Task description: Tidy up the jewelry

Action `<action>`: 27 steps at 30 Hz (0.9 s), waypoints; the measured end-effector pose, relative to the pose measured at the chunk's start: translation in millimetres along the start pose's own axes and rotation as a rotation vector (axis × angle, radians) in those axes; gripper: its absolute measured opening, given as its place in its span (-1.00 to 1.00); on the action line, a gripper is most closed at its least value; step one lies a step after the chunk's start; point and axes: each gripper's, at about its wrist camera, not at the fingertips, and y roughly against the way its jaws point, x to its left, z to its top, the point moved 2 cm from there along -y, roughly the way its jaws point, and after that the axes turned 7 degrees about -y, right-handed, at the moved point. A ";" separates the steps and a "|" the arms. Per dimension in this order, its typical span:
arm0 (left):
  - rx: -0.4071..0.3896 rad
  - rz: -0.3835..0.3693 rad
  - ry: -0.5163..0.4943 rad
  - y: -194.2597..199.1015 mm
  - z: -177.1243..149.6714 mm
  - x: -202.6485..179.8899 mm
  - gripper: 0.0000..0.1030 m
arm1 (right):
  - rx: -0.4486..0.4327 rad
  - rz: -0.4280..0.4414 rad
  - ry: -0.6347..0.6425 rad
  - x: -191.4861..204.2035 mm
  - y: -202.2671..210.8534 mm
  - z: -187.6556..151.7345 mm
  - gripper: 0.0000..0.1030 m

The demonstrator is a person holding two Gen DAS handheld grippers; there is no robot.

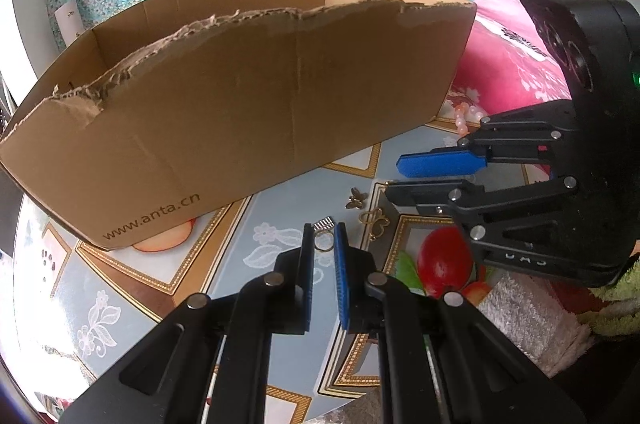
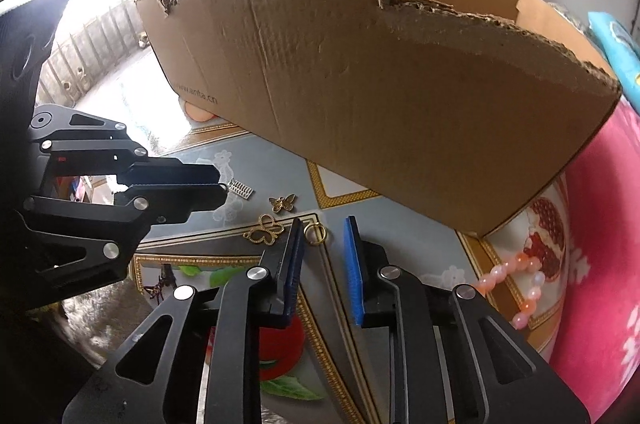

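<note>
The silver ring (image 1: 323, 236) lies on the worktop (image 1: 280, 208), low in the middle of the left view, between the left tool's (image 1: 324, 256) fingers, which stand a little apart and do not pinch it yet. The right tool (image 2: 326, 248) is spread around a gold ring (image 2: 315, 234). I think picking up is the step now. Next, squeeze gently, lift, and carry to the cardboard box (image 1: 240, 104).

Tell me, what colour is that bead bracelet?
Pale pink and orange; the bead bracelet shows best in the right wrist view.
</note>
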 end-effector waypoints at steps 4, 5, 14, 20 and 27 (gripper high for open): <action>-0.003 0.003 0.003 1.1 0.8 0.7 -0.82 | -0.001 -0.001 0.042 6.7 -1.7 -0.4 -0.82; -0.004 0.004 0.003 1.6 0.9 0.7 -0.82 | 0.000 0.001 0.045 7.9 -1.9 -0.4 -0.82; -0.019 0.016 0.001 7.2 1.2 -0.7 -0.82 | 0.004 0.044 -0.020 -1.7 1.7 -2.2 -0.92; -0.024 0.020 -0.001 8.2 -1.2 -3.0 -0.82 | 0.001 0.052 -0.031 -5.4 8.9 -8.2 -0.98; -0.024 0.021 -0.003 8.2 -1.3 -4.8 -0.82 | 0.002 0.044 -0.015 -3.0 13.9 -13.8 -0.90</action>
